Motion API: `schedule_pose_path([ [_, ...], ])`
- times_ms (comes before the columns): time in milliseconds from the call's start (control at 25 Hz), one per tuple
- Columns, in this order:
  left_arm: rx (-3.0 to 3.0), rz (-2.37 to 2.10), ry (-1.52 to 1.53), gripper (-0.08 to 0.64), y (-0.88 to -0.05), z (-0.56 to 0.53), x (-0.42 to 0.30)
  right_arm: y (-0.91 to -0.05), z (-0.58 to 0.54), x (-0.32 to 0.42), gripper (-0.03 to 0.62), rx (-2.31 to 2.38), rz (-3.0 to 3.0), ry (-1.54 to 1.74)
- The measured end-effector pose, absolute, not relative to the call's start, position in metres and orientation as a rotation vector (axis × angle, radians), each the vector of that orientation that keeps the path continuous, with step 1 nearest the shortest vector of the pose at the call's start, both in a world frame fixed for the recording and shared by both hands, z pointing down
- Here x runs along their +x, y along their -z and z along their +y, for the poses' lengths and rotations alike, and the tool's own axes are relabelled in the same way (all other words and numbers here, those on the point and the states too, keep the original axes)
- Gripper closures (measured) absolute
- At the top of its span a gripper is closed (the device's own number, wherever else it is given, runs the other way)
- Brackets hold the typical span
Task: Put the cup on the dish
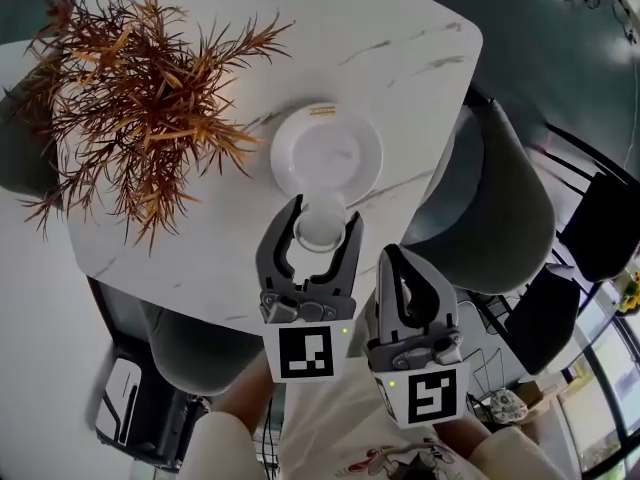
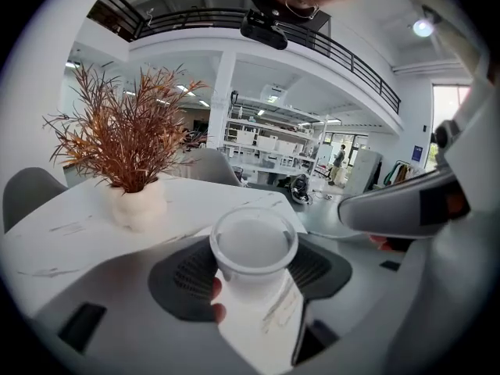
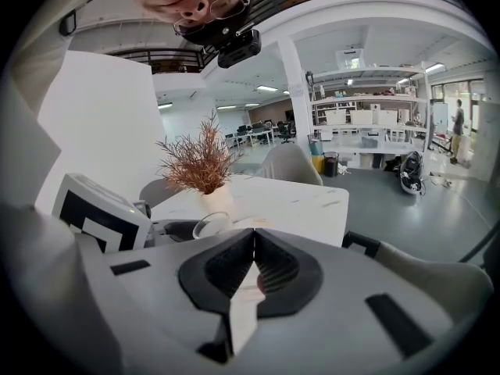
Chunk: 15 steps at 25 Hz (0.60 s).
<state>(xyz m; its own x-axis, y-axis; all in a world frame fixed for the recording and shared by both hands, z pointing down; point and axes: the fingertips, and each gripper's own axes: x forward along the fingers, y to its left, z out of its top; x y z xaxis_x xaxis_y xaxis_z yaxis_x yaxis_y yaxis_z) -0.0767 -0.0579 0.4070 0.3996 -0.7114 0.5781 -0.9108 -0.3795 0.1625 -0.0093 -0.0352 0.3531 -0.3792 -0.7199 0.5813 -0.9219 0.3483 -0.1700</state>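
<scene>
A small white cup (image 1: pixel 320 226) sits upright between the jaws of my left gripper (image 1: pixel 325 216), which is shut on it. The cup hangs at the near rim of a round white dish (image 1: pixel 325 153) in the middle of the white marble table (image 1: pixel 420 58). In the left gripper view the cup (image 2: pixel 254 241) fills the gap of the left gripper (image 2: pixel 254 276) and hides the dish. My right gripper (image 1: pixel 393 258) is shut and holds nothing, just right of the left one at the table's near edge. In the right gripper view the right gripper (image 3: pixel 252 242) has its pads pressed together, with the cup (image 3: pixel 209 225) to its left.
A dried orange-brown plant (image 1: pixel 140 98) in a white pot (image 2: pixel 137 203) stands on the table's left side. Grey chairs stand at the right (image 1: pixel 505 208) and under the near edge (image 1: pixel 200 353). The person's lap is below both grippers.
</scene>
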Motion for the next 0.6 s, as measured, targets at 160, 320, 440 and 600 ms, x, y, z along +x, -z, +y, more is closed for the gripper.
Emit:
schedule_pose_path([
  [160, 2.237, -1.373, -0.64, 0.29, -0.416, -0.063, -0.076, -0.366, -0.039, -0.013, 0.586, 1.445, -2.204, -0.687],
  [320, 2.242, -1.36, -0.665, 0.29, -0.426, -0.068, -0.075, -0.377, -0.044, -0.01, 0.586, 1.48, -2.177, -0.721],
  [440, 2.234, -1.356, -0.683, 0.288, -0.431, -0.071, -0.074, -0.386, -0.047, -0.006, 0.586, 1.492, -2.159, -0.742],
  [600, 2.242, -1.354, -0.704, 0.29, -0.438, -0.08, -0.076, -0.399, -0.053, -0.002, 0.586, 1.502, -2.138, -0.764],
])
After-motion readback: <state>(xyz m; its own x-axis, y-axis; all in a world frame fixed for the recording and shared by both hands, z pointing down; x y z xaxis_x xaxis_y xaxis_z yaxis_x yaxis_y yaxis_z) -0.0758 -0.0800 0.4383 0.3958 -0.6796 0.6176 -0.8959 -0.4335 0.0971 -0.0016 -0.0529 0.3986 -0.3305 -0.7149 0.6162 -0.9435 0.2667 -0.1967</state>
